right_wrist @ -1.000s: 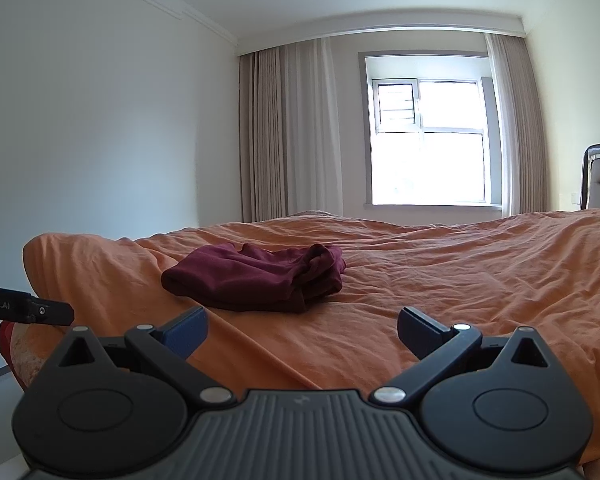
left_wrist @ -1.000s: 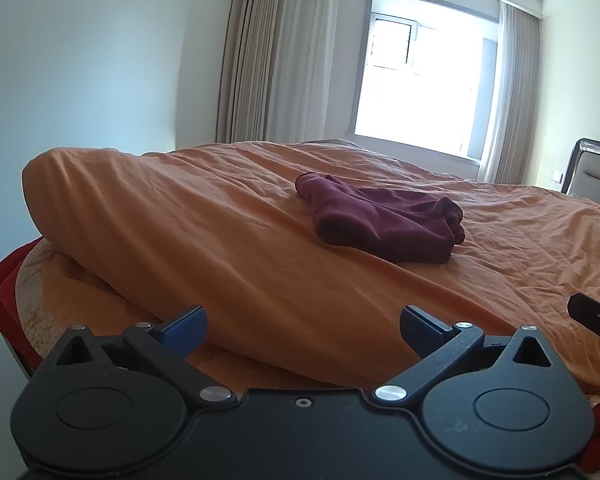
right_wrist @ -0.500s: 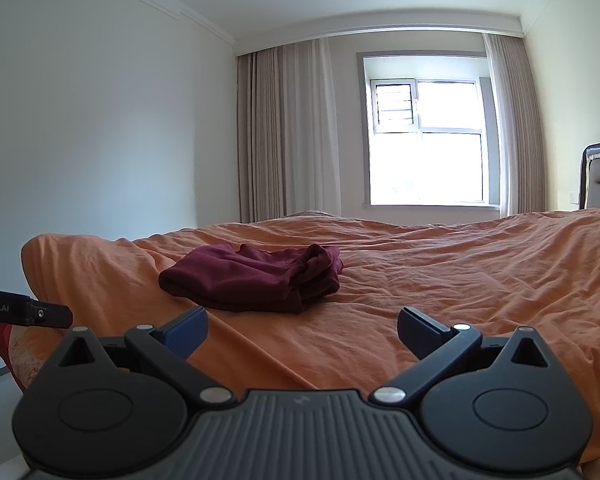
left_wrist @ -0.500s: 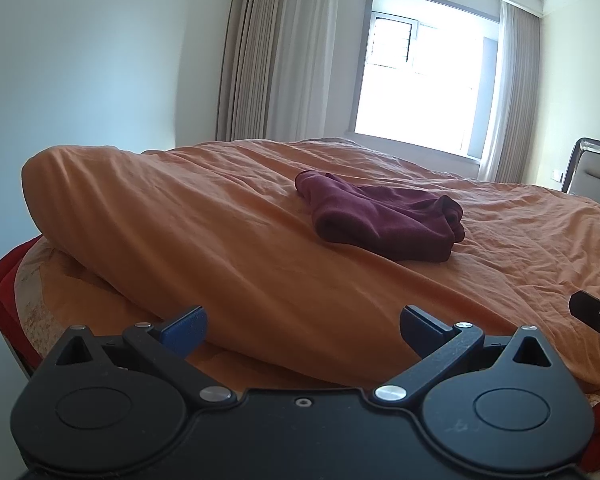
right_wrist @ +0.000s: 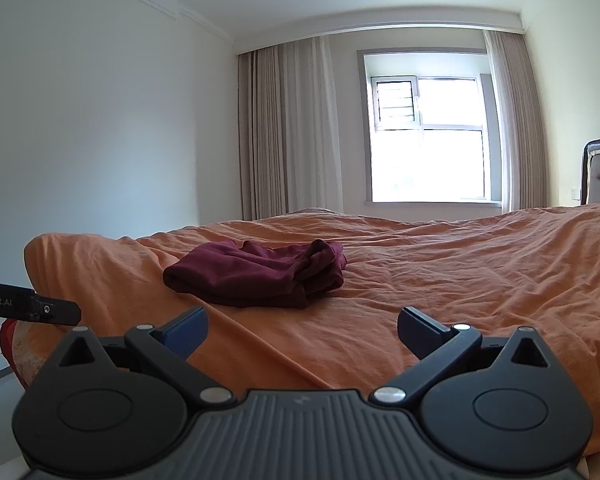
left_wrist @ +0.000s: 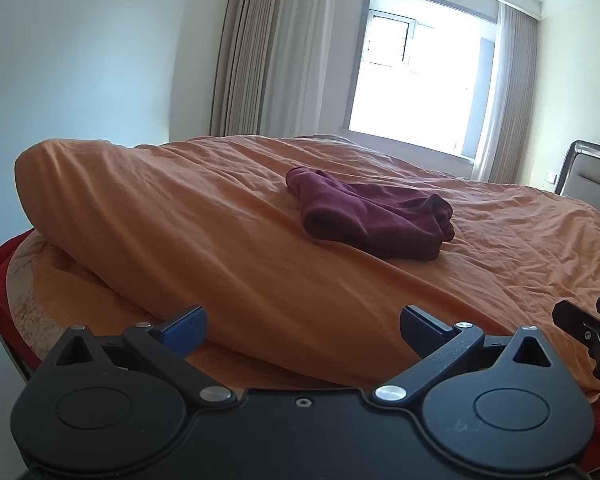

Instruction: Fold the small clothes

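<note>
Over on the left, the left gripper (left_wrist: 302, 326) hangs at the near edge of the bed, fingers spread wide with nothing between them, released and aimed up the slope of the orange duvet (left_wrist: 204, 240). Compared with a second ago its view barely shifts: the bed sits a touch differently in the frame, a slight drift and no real approach.

Moving to the middle, there is the maroon garment (left_wrist: 370, 220), lying on top of the duvet, well ahead of both grippers and touched by neither. It sits as a compact bundle, layered over itself, with a rolled edge on its left and bunched fabric on its right. Its shape matches the earlier frames exactly; nothing has tugged it.

On the right, the right gripper (right_wrist: 302, 328) is just as open and just as empty, level with its partner, whose black tip (right_wrist: 54, 312) pokes into its view at the left edge. From here the garment (right_wrist: 256, 278) looks the same, edges stacked but loose.

So what does the stillness mean? My read is that this fits two stories: a rough bundle waiting to be spread and folded, or a folded piece just set down with both tools backed away. The pictures do not settle which.
</note>
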